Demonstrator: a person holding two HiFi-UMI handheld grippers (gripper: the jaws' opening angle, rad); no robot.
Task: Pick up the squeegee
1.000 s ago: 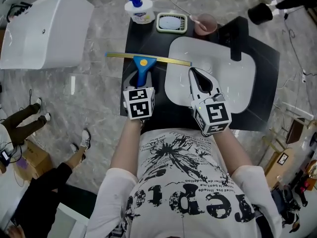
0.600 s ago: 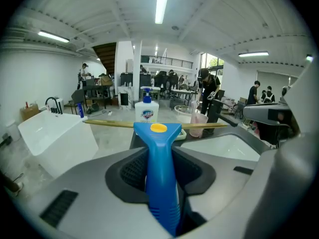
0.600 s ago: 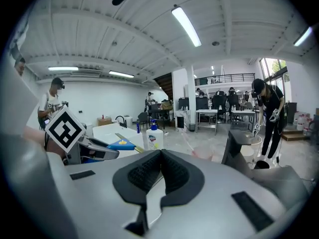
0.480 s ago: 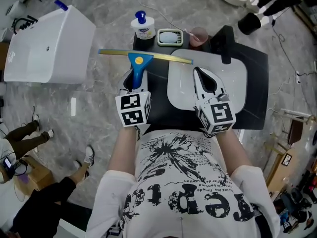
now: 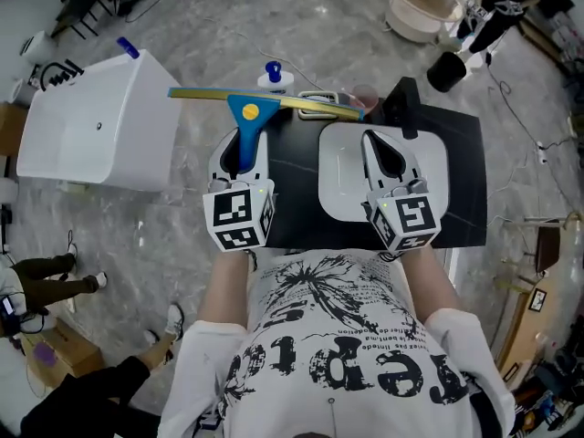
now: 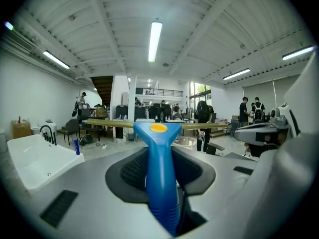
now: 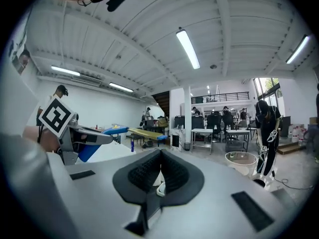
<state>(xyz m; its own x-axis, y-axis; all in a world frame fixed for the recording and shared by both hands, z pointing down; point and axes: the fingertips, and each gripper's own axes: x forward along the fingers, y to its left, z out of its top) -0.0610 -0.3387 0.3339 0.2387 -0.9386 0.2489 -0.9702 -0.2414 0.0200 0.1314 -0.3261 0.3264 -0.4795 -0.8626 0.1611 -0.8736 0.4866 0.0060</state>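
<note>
The squeegee (image 5: 245, 121) has a blue handle and a long yellow-edged blade (image 5: 274, 99). It is held up in the air above the left edge of the black counter (image 5: 287, 203). My left gripper (image 5: 239, 142) is shut on the blue handle (image 6: 160, 173), with the blade crosswise beyond the jaws (image 6: 104, 124). My right gripper (image 5: 377, 149) hovers over the white sink basin (image 5: 342, 194), shut with nothing in it (image 7: 158, 171). From the right gripper view the squeegee (image 7: 144, 133) shows off to the left.
A white tub (image 5: 100, 126) stands on the floor at the left. A blue pump bottle (image 5: 273, 75), a soap dish (image 5: 316, 98), a pink cup (image 5: 366, 93) and a black faucet (image 5: 401, 103) line the counter's far edge. People stand at the lower left.
Both grippers have risen. The squeegee has come up off the counter in the left gripper, and its blade now hangs above the far edge items.
</note>
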